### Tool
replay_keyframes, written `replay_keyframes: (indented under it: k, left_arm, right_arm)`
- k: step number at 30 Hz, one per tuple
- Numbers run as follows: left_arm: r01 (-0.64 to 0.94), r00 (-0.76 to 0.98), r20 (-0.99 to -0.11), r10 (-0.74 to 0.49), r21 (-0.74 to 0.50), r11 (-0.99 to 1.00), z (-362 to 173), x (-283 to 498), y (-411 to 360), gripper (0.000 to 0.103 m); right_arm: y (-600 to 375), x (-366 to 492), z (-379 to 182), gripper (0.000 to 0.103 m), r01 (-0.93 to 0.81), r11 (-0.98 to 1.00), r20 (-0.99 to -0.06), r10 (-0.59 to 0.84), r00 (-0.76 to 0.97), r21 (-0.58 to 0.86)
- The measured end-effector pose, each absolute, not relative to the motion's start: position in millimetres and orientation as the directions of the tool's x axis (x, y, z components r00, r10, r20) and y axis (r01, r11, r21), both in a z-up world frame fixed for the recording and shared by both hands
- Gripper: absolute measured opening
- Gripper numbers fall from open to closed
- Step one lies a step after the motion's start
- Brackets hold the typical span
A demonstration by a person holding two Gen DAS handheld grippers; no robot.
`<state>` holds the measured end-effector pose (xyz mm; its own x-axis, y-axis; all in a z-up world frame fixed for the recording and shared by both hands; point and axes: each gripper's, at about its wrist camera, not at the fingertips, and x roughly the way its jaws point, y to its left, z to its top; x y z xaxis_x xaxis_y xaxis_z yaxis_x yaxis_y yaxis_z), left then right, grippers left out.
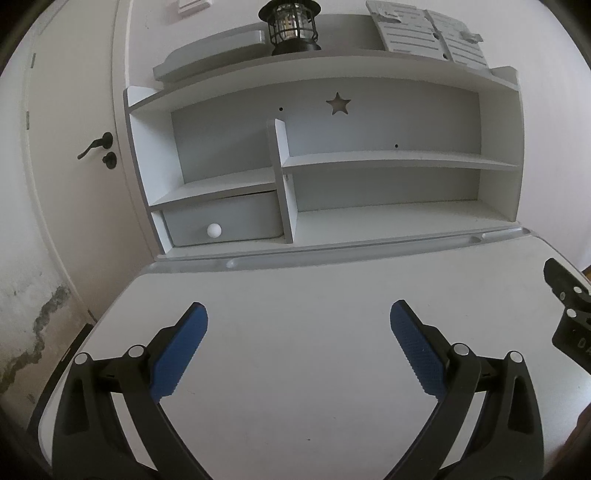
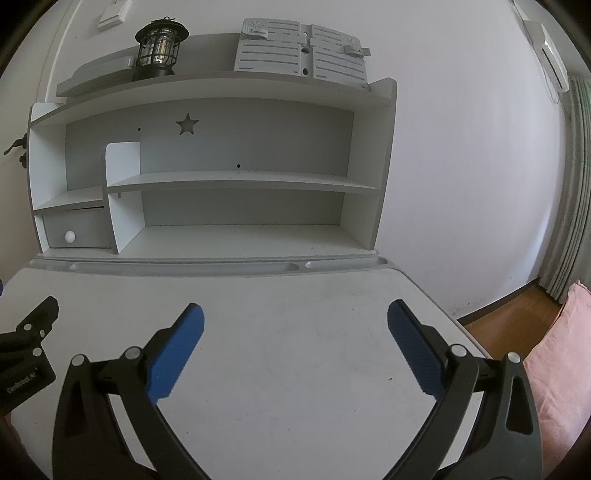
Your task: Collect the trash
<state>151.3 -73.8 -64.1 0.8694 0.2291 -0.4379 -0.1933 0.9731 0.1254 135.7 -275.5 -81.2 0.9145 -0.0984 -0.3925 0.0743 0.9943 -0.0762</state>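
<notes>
White matte table (image 1: 314,332) with faint scuffs and specks lies under both tongs, a grey pen-groove strip (image 1: 351,247) along its far edge. Left tongs (image 1: 298,317) spread wide, blue ribbed pads (image 1: 177,354) apart, nothing between them, hovering over the bare tabletop. Right tongs (image 2: 295,319) likewise spread wide, holding nothing, blue pads (image 2: 175,354) over the table. Ahead of both tongs: white-and-grey wooden hutch shelf (image 1: 399,162) with a star cutout (image 1: 338,103) in its back panel, compartments bare, and a grey drawer with a round white knob (image 1: 214,229) at lower left. On the hutch top, a black caged lantern (image 1: 290,26) and a grey slatted folding book stand (image 1: 424,33) leaning on the wall. No trash item can be made out in either view; table shows only marks. Left view only: white door with black lever handle (image 1: 96,144) left of the tongs, peeling stained wall patch (image 1: 40,325) low at left, and part of the right tongs' black body (image 1: 569,314) at the right edge. Right view only: wood floor (image 2: 517,310) beyond the table's right edge, pink fabric cushion or bedding (image 2: 561,369) right of the tongs, pale curtain (image 2: 576,192), white wall-mounted unit (image 2: 546,59) at top right, and the left tongs' black body (image 2: 26,350) with partly legible white lettering at the left edge.
</notes>
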Motion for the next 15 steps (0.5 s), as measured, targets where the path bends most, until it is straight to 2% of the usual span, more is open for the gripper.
replay_keyframes:
  k: [5,8,10,15]
  left_arm:
    - [-0.204,0.865,-0.459,0.201,0.045,0.978,-64.5,150.8,-61.4,0.096]
    - [-0.219,0.834,-0.502,0.230,0.082,0.972,-68.3,155.5,-61.0,0.096]
    - [-0.207,0.827,-0.518,0.220,0.085,0.975,-69.6,156.8,-61.1,0.096]
    - [-0.195,0.813,-0.559,0.161,-0.001,0.981,-69.7,160.9,-49.1,0.096]
  right_arm:
    - [-274.6,134.0,-81.3,0.096,0.064,0.995,-0.391,-0.087,0.916,-0.072]
    - [-273.4,134.7,-82.2,0.096,0.054,0.996,-0.400,-0.077,0.913,-0.069]
    - [-273.4,138.5,-83.5,0.096,0.050,0.997,-0.419,-0.073,0.905,-0.064]
    - [-278.6,153.7,-89.4,0.096,0.050,0.998,-0.498,-0.056,0.865,-0.026]
